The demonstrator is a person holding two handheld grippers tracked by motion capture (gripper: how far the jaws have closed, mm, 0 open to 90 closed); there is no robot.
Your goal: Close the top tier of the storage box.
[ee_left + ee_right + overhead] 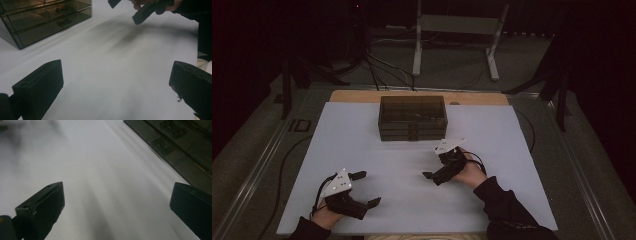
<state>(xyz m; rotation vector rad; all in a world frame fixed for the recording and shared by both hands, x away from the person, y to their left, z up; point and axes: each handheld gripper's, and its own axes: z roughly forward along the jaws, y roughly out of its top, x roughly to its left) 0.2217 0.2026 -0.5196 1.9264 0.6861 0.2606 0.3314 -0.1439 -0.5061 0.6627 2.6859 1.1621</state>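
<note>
A dark, see-through drawer box point(412, 118) stands at the far middle of the white board point(362, 135); small dark handles show on its drawer fronts. My left gripper point(367, 189) rests near the front left of the board, open, with nothing between its fingers. My right gripper point(435, 165) is held at the centre right, a short way in front of the box, and is also open and empty. In the left gripper view the jaws stand wide apart over bare board, with the drawer box point(45, 20) at upper left. In the right gripper view the drawer box point(180, 142) lies at upper right.
The board lies on a wooden tabletop point(357, 96) with metal rails at the sides. A white stand point(457, 30) and cables are on the dark floor beyond. The other hand's gripper point(145, 12) shows at the top of the left gripper view.
</note>
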